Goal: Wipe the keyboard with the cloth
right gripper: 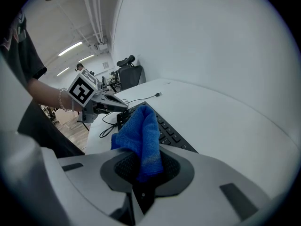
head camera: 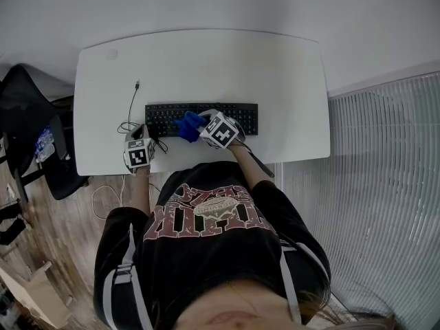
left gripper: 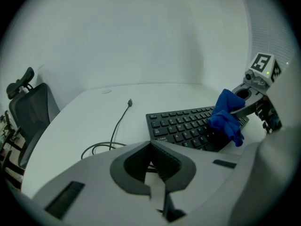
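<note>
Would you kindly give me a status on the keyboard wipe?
Right gripper shut on blue cloth, over keyboard. Left gripper shut, empty, by keyboard's left end. Loose cable beside it, off the keys.

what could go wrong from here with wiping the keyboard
The keyboard looks unheld: the left hand-held gripper is shut and empty off its left end, so wiping strokes may slide it. The cloth hangs bunched from the right hand-held gripper, so the jaw tips may press keys. The loose cable coiled near the left end could snag.
</note>
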A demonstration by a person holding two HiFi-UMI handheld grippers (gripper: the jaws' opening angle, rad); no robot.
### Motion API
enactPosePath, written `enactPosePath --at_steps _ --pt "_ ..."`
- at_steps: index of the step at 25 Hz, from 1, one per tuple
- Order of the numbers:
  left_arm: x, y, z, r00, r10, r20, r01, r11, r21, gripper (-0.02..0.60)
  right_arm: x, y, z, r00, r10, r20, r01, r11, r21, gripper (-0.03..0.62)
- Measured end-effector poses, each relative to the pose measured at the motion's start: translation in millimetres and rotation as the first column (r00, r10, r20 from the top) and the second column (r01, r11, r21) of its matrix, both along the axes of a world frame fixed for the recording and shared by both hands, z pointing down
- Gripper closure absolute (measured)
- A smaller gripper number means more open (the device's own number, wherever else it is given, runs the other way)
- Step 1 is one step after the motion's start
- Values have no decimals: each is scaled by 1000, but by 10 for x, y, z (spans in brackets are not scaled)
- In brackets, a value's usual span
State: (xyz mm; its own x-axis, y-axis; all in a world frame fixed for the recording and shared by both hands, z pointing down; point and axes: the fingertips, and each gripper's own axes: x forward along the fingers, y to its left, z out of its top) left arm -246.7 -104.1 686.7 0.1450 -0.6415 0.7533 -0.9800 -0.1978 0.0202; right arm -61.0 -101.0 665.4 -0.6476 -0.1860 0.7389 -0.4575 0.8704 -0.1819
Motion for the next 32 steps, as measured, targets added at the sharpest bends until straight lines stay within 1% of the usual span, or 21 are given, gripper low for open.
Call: enactPosePath --at_steps 5,11,18,23,27,32 --pt "-2 -9 4 1000 -10 7 10 1000 -3 549 117 13 -27 1000 -16 -15 16 1000 -4 530" --pt "11 -9 26 1000 -20 18 20 1000 -5 549 349 21 11 999 -26 -40 26 1000 2 530" --pt "9 -27 51 999 -37 27 37 999 -2 549 651 -23 72 999 31 -35 -31 999 -20 530" --pt "-9 -2 82 998 -45 31 46 999 -5 549 810 -9 122 998 47 -35 -48 998 -31 530" --pt "-30 -8 134 998 -51 39 51 999 -7 549 939 -16 176 998 40 -40 -42 999 -34 530" --pt "-2 -25 78 998 -54 42 55 998 -10 549 1255 -26 133 996 75 -44 -77 996 -43 530"
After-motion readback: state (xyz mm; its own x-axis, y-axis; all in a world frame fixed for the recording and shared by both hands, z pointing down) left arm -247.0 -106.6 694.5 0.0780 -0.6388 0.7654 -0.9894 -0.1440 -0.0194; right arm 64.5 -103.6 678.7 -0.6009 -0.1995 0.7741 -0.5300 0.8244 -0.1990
